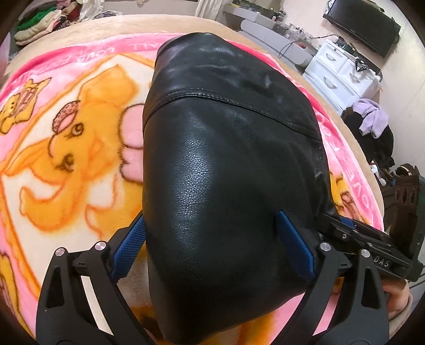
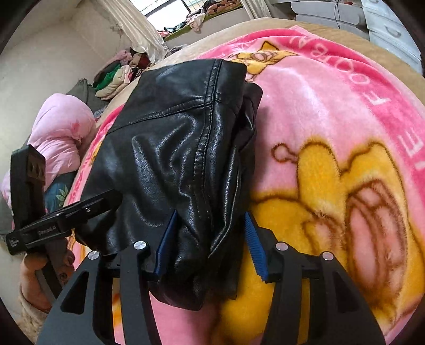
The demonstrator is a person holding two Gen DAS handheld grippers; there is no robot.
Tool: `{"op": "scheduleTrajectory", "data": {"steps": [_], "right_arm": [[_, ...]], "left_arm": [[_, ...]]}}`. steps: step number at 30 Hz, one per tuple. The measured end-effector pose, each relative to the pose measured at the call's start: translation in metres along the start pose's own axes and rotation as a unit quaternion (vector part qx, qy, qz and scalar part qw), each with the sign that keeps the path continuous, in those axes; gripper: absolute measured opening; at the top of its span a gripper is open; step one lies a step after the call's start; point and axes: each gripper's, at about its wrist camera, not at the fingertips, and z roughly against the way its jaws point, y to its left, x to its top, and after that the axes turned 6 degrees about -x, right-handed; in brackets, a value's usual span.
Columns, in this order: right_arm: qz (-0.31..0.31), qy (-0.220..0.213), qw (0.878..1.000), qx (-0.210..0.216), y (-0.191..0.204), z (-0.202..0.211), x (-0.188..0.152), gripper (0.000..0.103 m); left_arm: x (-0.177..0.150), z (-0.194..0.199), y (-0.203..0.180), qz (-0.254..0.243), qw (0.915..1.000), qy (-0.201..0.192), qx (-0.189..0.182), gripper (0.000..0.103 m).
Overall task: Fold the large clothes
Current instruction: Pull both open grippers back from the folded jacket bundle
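A black leather jacket [image 1: 228, 159] lies folded into a long bundle on a pink and yellow cartoon blanket [image 1: 66, 138]. My left gripper [image 1: 212, 238] is open, its blue pads [image 1: 294, 244] on either side of the jacket's near end. The right gripper shows at the right edge of the left wrist view [image 1: 372, 246]. In the right wrist view the jacket [image 2: 172, 159] runs away from me with creased seams. My right gripper [image 2: 209, 238] is open, its blue pads [image 2: 255, 244] straddling the jacket's near right edge. The left gripper's body [image 2: 53, 225] is at the jacket's left side.
The blanket [image 2: 332, 132] covers a beige bed. Piles of clothes [image 1: 39, 24] lie at the far side. A white drawer unit [image 1: 340, 74] and a dark chair with clothes [image 1: 372, 124] stand to the right. A pink pillow [image 2: 58, 127] lies at the left.
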Motion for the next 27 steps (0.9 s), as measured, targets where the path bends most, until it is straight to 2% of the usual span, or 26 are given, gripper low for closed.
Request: {"op": "scheduleTrajectory", "data": {"steps": [4, 13, 21, 27], "right_arm": [[-0.019, 0.0, 1.0, -0.006, -0.005, 0.005, 0.002, 0.063], [-0.012, -0.028, 0.999, -0.026, 0.001, 0.023, -0.001, 0.078], [-0.02, -0.05, 0.998, -0.024, 0.002, 0.034, -0.003, 0.082], [-0.011, -0.064, 0.997, -0.037, 0.007, 0.041, -0.009, 0.09]], "left_arm": [[0.001, 0.0, -0.003, 0.004, 1.0, -0.002, -0.003, 0.089], [0.001, 0.006, 0.006, 0.021, 0.9996, 0.0, -0.017, 0.09], [-0.002, 0.023, 0.005, 0.013, 0.9998, -0.013, -0.009, 0.093], [-0.001, 0.03, 0.004, 0.013, 0.9998, -0.015, -0.001, 0.093]]}}
